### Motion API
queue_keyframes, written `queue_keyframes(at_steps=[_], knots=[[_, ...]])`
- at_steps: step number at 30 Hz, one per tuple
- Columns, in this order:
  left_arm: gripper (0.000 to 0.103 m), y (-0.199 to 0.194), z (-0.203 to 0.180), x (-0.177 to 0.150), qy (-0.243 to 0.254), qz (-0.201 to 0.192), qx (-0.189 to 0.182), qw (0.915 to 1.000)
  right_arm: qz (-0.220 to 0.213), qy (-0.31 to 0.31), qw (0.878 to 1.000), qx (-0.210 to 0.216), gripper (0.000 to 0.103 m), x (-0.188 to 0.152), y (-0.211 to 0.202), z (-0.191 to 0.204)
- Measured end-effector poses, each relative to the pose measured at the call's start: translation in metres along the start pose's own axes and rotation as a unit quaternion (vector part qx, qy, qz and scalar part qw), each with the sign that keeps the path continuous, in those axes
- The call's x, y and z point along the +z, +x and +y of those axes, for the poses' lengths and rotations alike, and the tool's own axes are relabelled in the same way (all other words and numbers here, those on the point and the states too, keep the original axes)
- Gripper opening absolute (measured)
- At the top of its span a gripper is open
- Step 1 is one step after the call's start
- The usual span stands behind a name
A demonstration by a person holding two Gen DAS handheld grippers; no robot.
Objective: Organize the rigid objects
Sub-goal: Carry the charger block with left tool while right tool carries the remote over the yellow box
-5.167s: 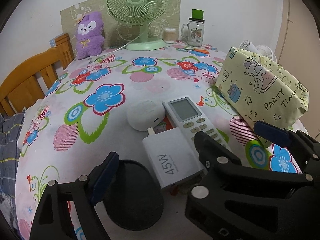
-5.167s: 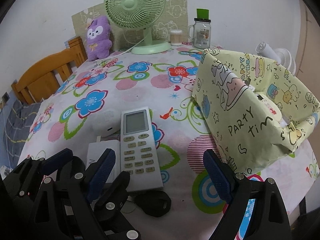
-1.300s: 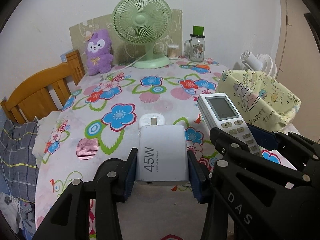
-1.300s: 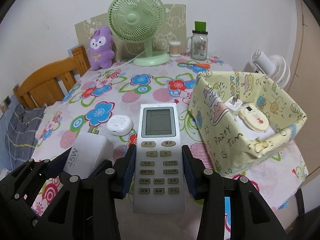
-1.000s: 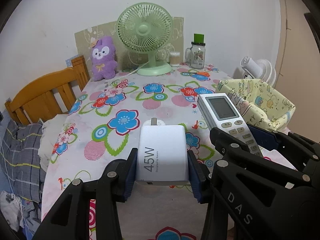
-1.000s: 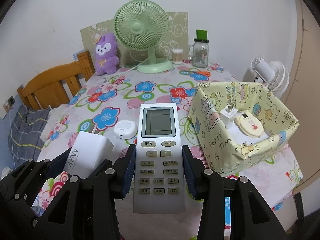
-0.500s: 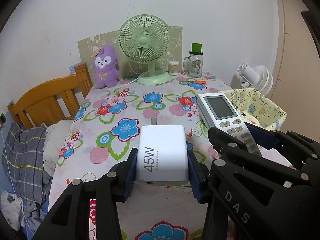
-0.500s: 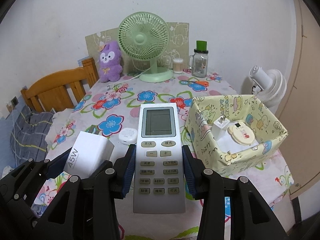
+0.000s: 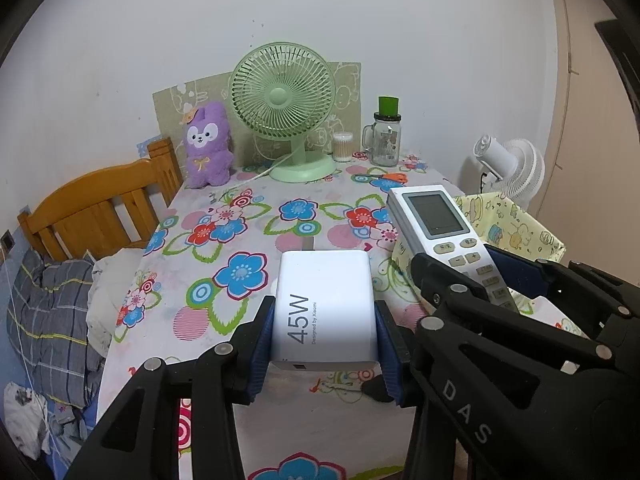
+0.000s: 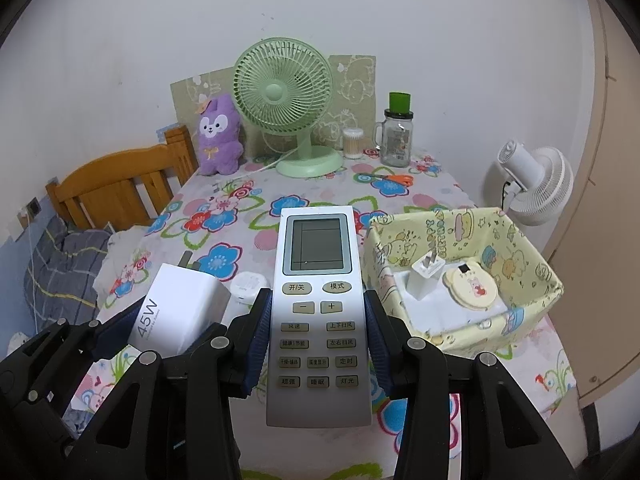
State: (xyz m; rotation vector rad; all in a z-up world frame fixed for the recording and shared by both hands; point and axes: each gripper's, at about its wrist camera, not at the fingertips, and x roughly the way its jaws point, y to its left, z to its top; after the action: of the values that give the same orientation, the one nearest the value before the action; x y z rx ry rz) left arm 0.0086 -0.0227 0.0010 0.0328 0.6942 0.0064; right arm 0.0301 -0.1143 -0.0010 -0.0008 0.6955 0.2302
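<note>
Both grippers held side by side in the air in front of the bench's near edge, fingers pointing toward the far wall. Left gripper (image 9: 324, 344) pinching the white 45W charger (image 9: 325, 307) by its 2 side faces, blue pads (image 9: 262, 346) flat against them; charger lifted clear of the bench (image 9: 256, 240), label face up, prongs pointing away from the camera, USB port toward it. Right gripper (image 10: 318, 344) clamped on the grey remote control (image 10: 318, 316) at about mid-length; remote's long axis runs straight along the fingers, screen end forward and up, button end back toward the wrist. The right wrist view has the charger (image 10: 180, 306) just left of the remote, the 2 apart. Yellow cartoon-print box (image 10: 532, 256) sits on the bench to the right of the remote, open top, holding a small white plug adapter (image 10: 425, 278) and a round cream case (image 10: 472, 286). Small round white object (image 10: 249, 286) lies on the floral cloth between charger and remote, partly hidden. Far end of bench: green fan (image 10: 284, 92), purple plush (image 10: 220, 136), glass jar with green lid (image 10: 397, 134), cotton-swab tub (image 10: 353, 138), orange scissors (image 10: 394, 179). Wooden chair (image 10: 120, 184) at left, white fan (image 10: 534, 180) beyond the right edge.
</note>
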Motion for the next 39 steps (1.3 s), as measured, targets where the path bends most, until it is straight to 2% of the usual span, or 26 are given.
queue_keyframes(at_steps=[14, 39], knots=[[0.048, 0.004, -0.027, 0.018, -0.003, -0.001, 0.006, 1.0, 0.001, -0.002, 1.0, 0.007, 0.047, 0.017, 0.001, -0.027], [0.048, 0.032, -0.074, 0.046, 0.014, 0.006, -0.021, 0.9997, 0.006, 0.014, 1.0, -0.017, 0.047, 0.037, 0.018, -0.083]])
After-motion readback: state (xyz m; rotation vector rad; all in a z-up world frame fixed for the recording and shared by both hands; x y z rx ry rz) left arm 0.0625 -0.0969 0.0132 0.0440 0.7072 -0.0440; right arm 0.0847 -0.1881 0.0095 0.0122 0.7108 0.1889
